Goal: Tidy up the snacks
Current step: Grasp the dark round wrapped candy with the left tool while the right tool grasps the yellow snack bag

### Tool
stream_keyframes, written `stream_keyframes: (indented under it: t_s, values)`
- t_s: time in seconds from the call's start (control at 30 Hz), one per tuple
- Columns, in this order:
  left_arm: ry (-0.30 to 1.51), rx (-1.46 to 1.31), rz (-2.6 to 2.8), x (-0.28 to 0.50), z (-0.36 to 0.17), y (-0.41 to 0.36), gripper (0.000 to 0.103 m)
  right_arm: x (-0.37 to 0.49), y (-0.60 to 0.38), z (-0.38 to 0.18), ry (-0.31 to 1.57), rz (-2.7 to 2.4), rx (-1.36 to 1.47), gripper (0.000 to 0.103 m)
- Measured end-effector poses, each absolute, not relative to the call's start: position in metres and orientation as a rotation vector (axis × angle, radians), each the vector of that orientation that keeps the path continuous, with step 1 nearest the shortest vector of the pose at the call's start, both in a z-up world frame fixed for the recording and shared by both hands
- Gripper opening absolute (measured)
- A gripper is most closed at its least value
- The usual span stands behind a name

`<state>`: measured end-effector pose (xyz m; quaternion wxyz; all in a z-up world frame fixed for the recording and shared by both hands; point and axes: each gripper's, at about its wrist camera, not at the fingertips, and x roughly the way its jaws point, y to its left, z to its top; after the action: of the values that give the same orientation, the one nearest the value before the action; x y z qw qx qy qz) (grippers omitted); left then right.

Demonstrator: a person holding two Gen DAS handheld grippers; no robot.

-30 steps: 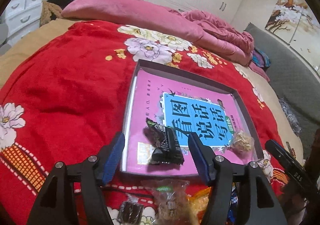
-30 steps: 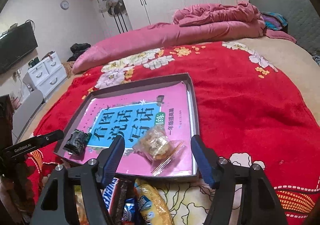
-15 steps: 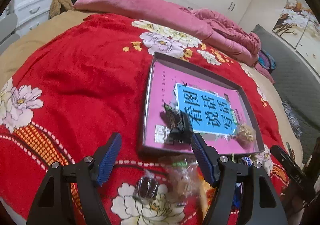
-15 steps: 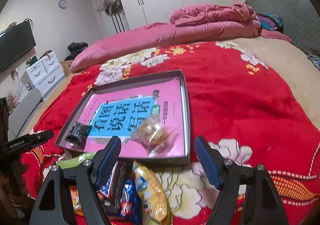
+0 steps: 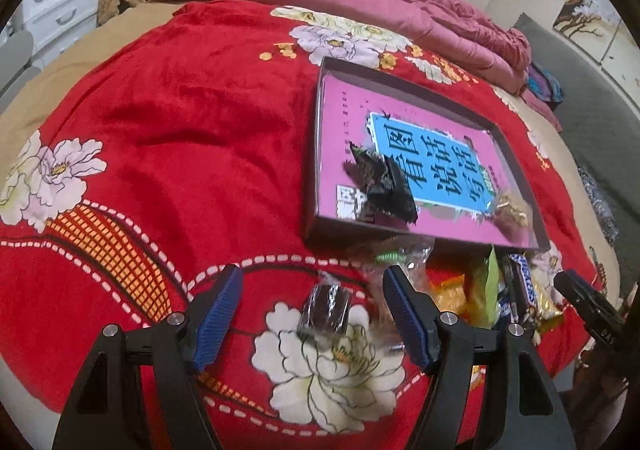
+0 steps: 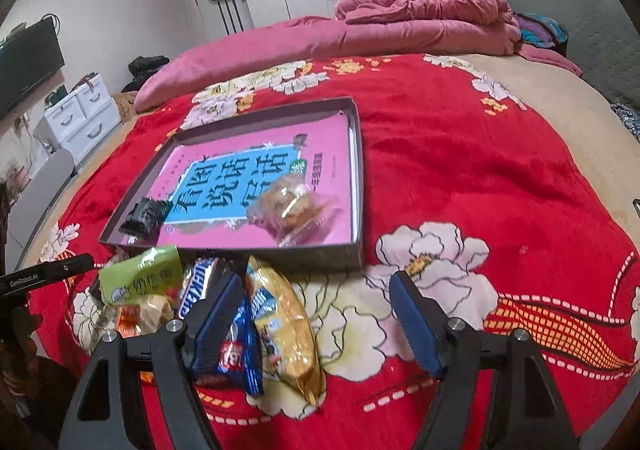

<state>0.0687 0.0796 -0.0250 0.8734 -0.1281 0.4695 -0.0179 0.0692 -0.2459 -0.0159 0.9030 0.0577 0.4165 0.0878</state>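
Left fingers (image 5: pixel 312 314) spread wide, empty, right fingers (image 6: pixel 316 308) likewise, crinkly wrapped snacks (image 6: pixel 224 310), plush red blanket (image 6: pixel 480 178)

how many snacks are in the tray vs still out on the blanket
In the tray: 2, a black packet and a clear-wrapped pastry.
On the blanket: at least 6, counting the dark clear-wrapped snack, green packet, Snickers bar, blue packet and yellow bag; the pile overlaps.
Total: at least 8.
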Motion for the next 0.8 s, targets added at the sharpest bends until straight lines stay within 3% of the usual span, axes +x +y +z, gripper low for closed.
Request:
stream_keyframes:
  t_s: [0.53, 0.8]
  values:
    - [1.048, -0.191, -0.020, 0.070, -0.040, 0.072, 0.074, 0.064, -0.228, -0.043, 1.000, 0.182, -0.056, 0.076]
    - [1.057, -0.196, -0.025, 0.075, -0.044, 0.073, 0.074, 0.073, -0.221, -0.048, 0.988, 0.197, -0.084, 0.067]
